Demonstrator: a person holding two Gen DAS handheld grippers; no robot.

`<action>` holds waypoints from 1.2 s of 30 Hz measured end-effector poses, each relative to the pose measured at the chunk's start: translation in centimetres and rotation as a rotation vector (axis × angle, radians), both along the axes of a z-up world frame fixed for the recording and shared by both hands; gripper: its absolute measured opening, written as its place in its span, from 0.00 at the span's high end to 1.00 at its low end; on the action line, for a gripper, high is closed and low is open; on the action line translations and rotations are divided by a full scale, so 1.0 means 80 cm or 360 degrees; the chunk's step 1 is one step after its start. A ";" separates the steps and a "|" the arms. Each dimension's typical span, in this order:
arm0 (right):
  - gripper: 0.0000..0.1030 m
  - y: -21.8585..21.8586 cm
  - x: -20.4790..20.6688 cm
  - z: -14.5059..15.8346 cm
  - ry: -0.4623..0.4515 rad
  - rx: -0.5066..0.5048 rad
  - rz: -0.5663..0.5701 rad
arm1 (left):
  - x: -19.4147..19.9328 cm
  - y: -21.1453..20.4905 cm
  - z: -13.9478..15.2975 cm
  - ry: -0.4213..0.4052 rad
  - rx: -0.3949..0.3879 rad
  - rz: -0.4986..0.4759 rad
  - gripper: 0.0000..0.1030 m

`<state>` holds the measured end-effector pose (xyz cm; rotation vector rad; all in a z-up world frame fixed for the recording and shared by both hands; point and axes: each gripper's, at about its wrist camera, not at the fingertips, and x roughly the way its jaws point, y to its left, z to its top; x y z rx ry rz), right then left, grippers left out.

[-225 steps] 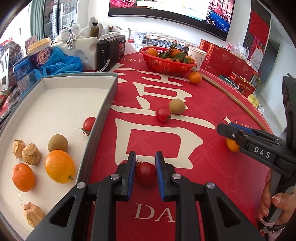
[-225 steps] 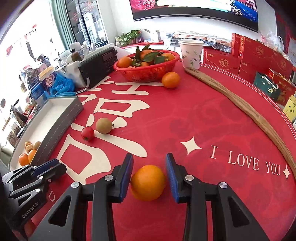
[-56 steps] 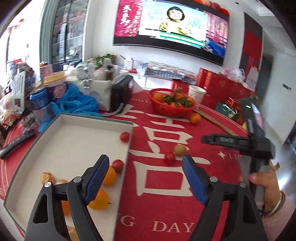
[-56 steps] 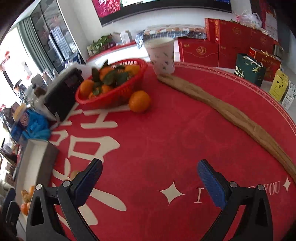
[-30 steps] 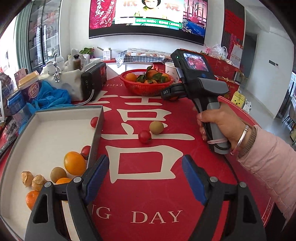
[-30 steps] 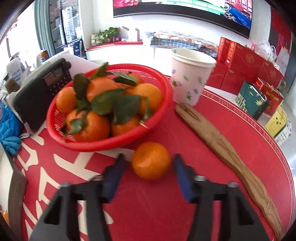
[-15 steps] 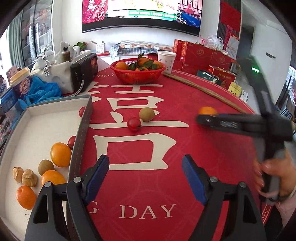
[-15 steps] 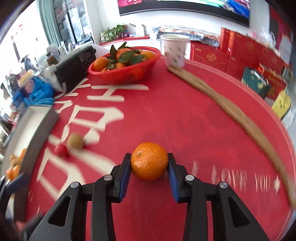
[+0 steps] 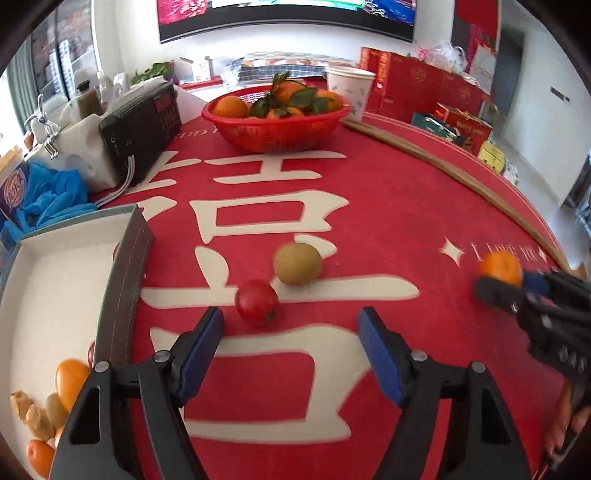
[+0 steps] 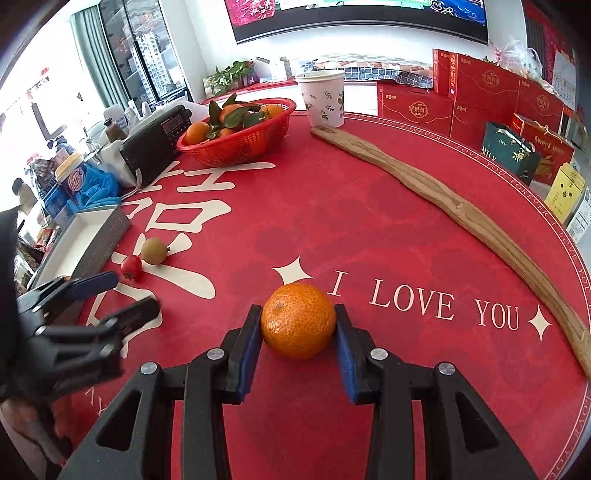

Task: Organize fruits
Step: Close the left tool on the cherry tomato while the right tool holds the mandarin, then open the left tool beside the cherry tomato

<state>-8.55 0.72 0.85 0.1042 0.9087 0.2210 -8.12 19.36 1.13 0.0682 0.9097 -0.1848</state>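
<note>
A mandarin sits clamped between my right gripper's blue pads above the red tablecloth. My left gripper hangs spread wide and empty before a cherry tomato and kiwi, beside the grey-walled tray.

A: Lighting condition?

B: Bright, even daylight. In the right wrist view the windows at upper left are overexposed to near white. Shadows on the red tablecloth are soft and short.

A: Glare?

B: A pale sheen shows on the wall screen in the left wrist view.

A: Sharpness?

B: The mandarin is crisp, peel texture visible. The left gripper is motion-smeared in the right wrist view; the right gripper is blurred in the left wrist view.

A: Distortion?

B: Strong fisheye bending, with black vignette corners in both views.
</note>
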 end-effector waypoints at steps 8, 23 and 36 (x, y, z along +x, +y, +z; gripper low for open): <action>0.62 0.013 -0.001 -0.001 -0.0031 -0.0095 0.0012 | -0.001 -0.004 0.003 -0.0049 -0.0004 0.0006 0.78; 0.62 0.055 -0.010 -0.004 -0.0076 -0.0231 0.0116 | -0.065 0.027 0.003 -0.0051 -0.0110 0.0083 0.76; 0.62 0.064 -0.013 -0.005 -0.0079 -0.0242 0.0148 | -0.069 0.018 0.002 -0.0062 -0.0014 0.0088 0.76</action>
